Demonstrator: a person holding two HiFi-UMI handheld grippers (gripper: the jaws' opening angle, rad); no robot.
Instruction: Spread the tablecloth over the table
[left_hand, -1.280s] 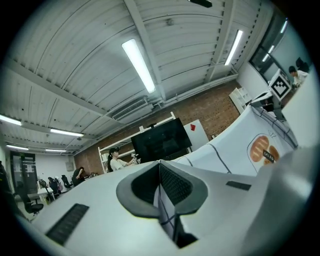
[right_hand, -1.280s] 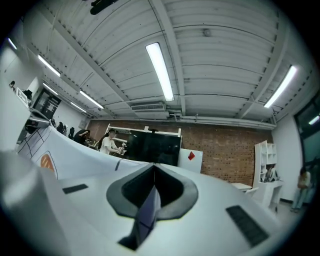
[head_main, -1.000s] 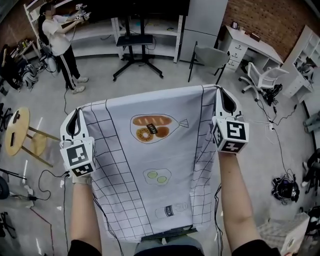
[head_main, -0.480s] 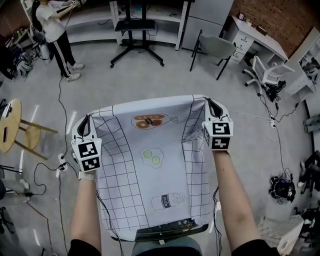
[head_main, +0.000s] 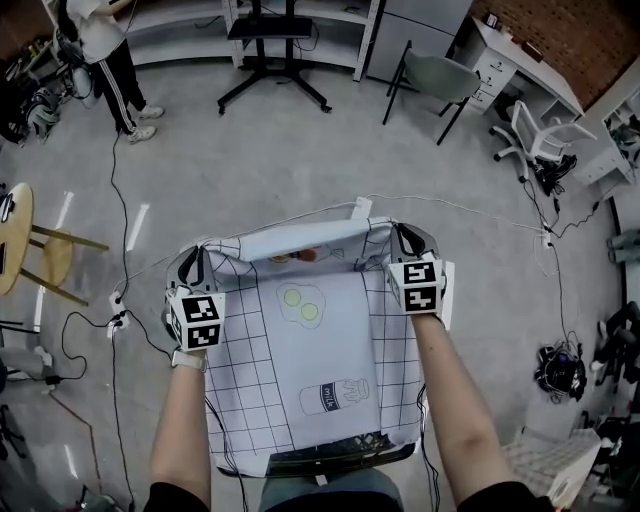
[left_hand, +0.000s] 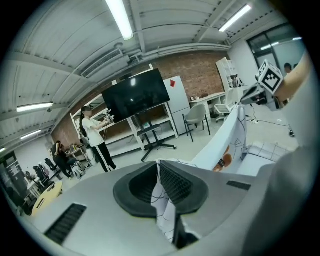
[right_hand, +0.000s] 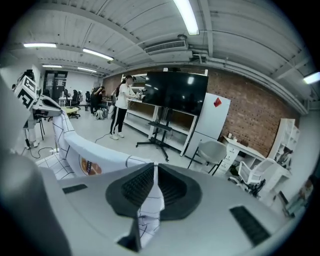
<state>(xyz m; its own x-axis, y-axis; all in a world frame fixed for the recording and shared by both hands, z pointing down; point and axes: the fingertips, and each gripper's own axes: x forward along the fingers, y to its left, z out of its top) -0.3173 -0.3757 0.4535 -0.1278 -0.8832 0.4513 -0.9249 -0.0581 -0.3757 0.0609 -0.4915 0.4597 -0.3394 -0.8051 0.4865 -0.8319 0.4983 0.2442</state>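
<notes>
The white tablecloth (head_main: 320, 370), gridded at the sides and printed with eggs, bread and a milk bottle, stretches away from me between both grippers. My left gripper (head_main: 191, 268) is shut on its far left corner. My right gripper (head_main: 404, 241) is shut on its far right corner. In the left gripper view the jaws (left_hand: 159, 168) pinch a fold of cloth (left_hand: 165, 210), and the far hem (left_hand: 225, 140) runs to the right gripper (left_hand: 250, 96). The right gripper view shows those jaws (right_hand: 154, 172) closed on cloth (right_hand: 150, 205), with the hem (right_hand: 95, 155) leading to the left gripper (right_hand: 44, 104). The table is hidden under the cloth.
A dark edge (head_main: 340, 455) shows below the cloth's near hem. Cables (head_main: 110, 290) trail over the concrete floor. A wooden stool (head_main: 30, 250) stands left, a TV stand (head_main: 270, 60) and a grey chair (head_main: 435, 80) beyond. A person (head_main: 100, 40) stands at the far left.
Both grippers have come down together with the cloth's far corners still pinched. The far hem has sunk and the cloth now lies flatter, with the bread print folding over the edge.
</notes>
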